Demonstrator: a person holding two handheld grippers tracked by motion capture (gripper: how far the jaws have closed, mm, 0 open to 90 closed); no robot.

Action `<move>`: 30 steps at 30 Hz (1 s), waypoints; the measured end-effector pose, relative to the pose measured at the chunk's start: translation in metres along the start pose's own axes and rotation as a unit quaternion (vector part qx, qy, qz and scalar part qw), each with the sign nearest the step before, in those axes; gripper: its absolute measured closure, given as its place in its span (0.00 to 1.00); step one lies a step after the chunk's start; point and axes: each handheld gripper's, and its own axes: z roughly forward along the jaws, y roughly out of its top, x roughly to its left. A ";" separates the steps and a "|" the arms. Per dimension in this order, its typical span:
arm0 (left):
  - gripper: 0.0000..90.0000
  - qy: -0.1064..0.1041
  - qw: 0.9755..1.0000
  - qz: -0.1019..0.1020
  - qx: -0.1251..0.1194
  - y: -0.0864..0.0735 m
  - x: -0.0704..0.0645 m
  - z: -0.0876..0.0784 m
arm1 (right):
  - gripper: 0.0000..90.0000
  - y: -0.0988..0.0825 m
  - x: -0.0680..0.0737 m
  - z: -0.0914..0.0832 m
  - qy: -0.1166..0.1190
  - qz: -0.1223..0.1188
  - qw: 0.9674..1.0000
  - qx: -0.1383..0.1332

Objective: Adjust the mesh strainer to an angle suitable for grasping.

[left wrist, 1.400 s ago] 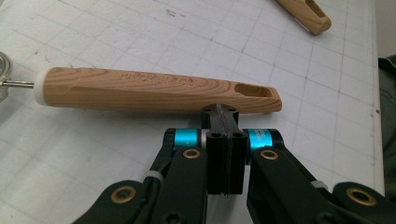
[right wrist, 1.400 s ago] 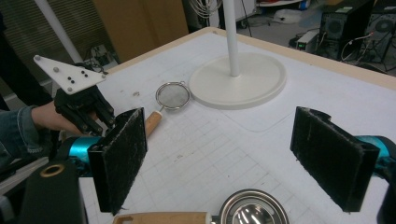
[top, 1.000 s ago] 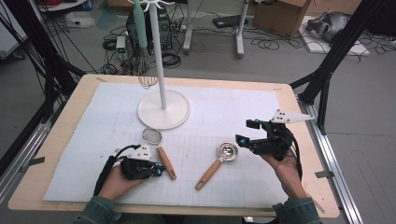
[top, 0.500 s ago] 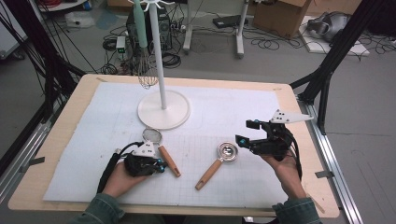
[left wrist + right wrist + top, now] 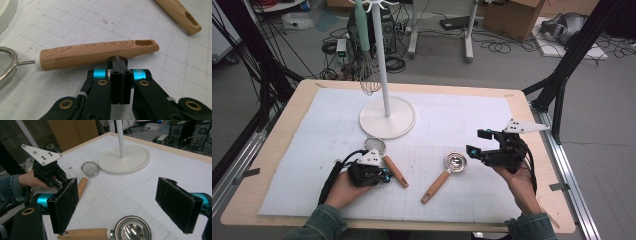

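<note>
**Left gripper nudges up to the strainer handle**

Left gripper (image 5: 384,176) has crept toward the tea strainer (image 5: 96,52); fingers (image 5: 119,75) pressed together, empty, tips just short of its wooden handle. Strainer lies flat on the table (image 5: 287,115) near the stand base (image 5: 387,117). Right gripper (image 5: 125,205) hovers wide over the metal scoop (image 5: 131,230). They must open before any grasp.

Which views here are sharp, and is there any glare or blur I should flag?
High view: soft and slightly blurred, even light, faint shadows. Left gripper view: the strainer's wooden handle is crisp, its mesh at the edge blurs. Right gripper view: a bright reflection in the metal cup, the near pads slightly soft.
</note>
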 end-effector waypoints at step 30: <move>0.99 0.051 0.998 0.012 -0.021 0.040 0.038 -0.040 | 0.20 0.000 0.002 0.011 0.008 -0.005 1.000 0.011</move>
